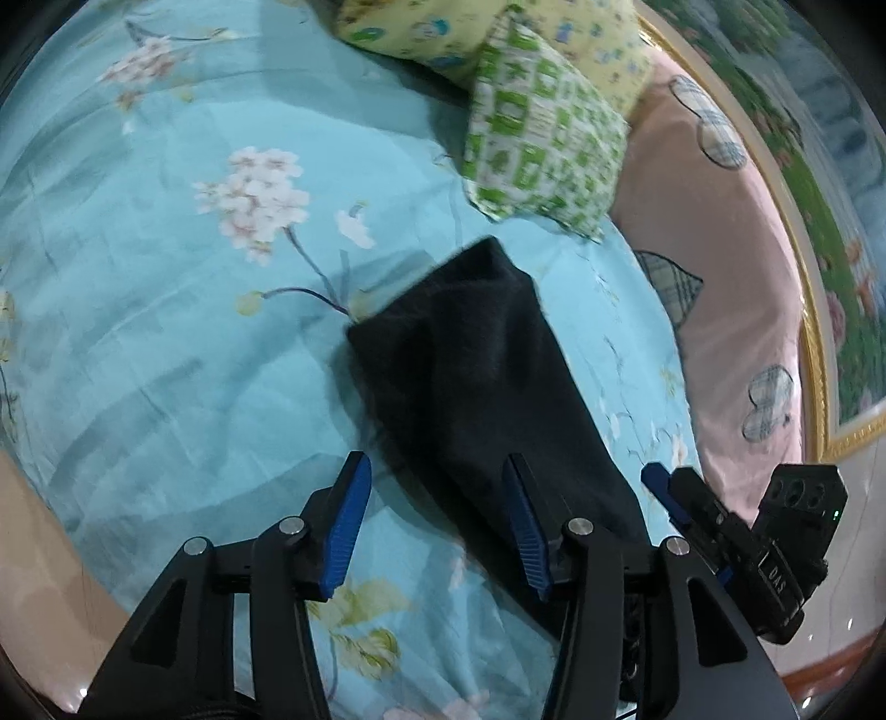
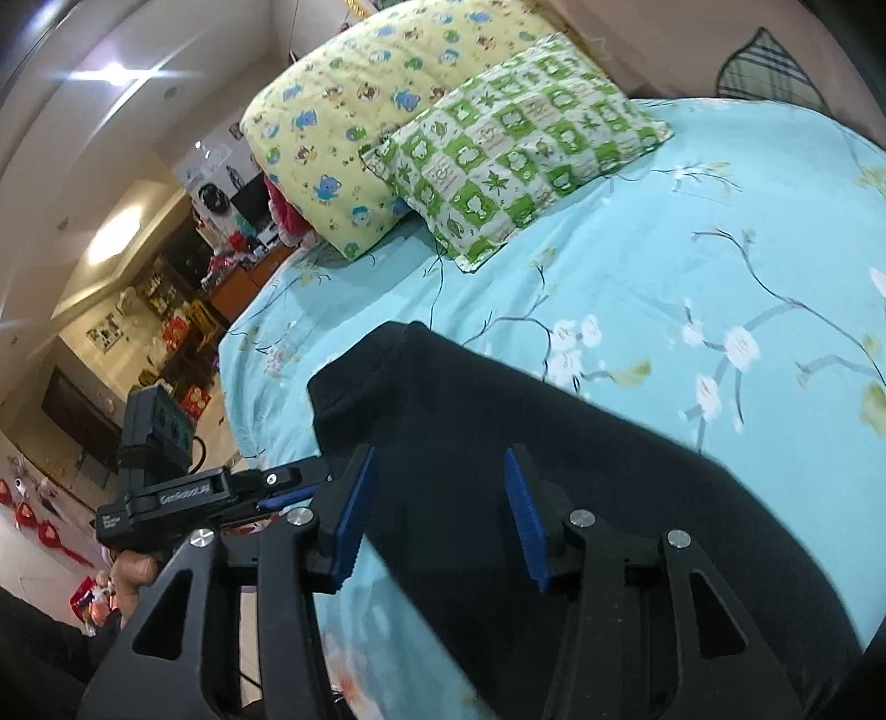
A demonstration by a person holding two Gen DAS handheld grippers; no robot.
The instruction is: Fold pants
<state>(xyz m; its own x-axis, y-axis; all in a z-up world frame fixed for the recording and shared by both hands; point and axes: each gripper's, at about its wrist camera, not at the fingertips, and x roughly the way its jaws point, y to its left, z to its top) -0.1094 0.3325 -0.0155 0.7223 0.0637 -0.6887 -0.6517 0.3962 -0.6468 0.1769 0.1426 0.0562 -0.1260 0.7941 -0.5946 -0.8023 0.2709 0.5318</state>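
Note:
Dark navy pants (image 1: pixel 476 382) lie flat in a long narrow strip on a light blue flowered bedsheet (image 1: pixel 166 332). They also show in the right wrist view (image 2: pixel 554 471). My left gripper (image 1: pixel 437 498) is open and empty, just above the near end of the pants, its right finger over the cloth. My right gripper (image 2: pixel 437 498) is open and empty over the pants' near part. In the left wrist view the right gripper (image 1: pixel 720 520) sits at the right beside the pants. In the right wrist view the left gripper (image 2: pixel 221 487) sits at the left, held by a hand.
A green checked pillow (image 1: pixel 542 138) and a yellow cartoon pillow (image 1: pixel 443 33) lie at the head of the bed beyond the pants. A pink padded headboard (image 1: pixel 720 277) runs along the right. The bed's edge (image 2: pixel 238 399) drops to the room floor on the left.

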